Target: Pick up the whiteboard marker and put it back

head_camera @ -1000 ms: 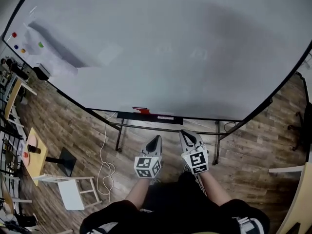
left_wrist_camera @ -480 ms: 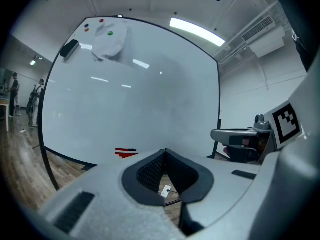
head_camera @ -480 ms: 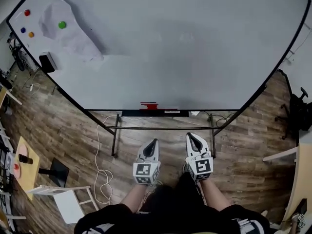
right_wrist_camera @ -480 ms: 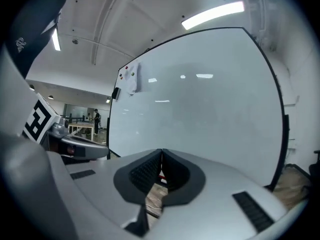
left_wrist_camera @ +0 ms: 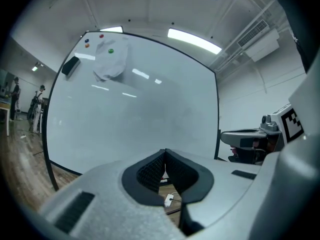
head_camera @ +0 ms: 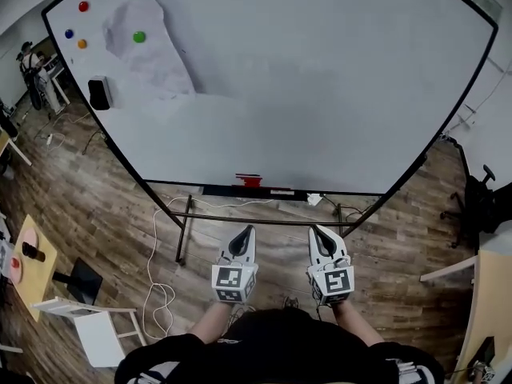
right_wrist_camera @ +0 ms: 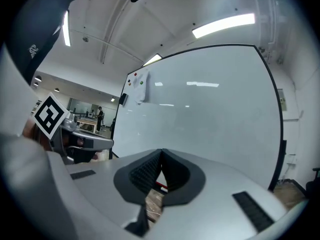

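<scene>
No legible words or numbers anywhere. Square black-and-white code patterns sit on the cube (head_camera: 233, 283) of left gripper (head_camera: 245, 230) and the cube (head_camera: 336, 283) of right gripper (head_camera: 318, 232), no letters. Pale emblem (right_wrist_camera: 33, 49) on dark sleeve (right_wrist_camera: 30, 29): illegible. White label (head_camera: 280, 191) on whiteboard tray (head_camera: 216, 189): too small.

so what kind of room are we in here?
Probably an open office or lab workspace. A large freestanding whiteboard with coloured magnets stands on a wood-look floor. What looks like an office chair sits at the right, and strip lights run overhead.
</scene>
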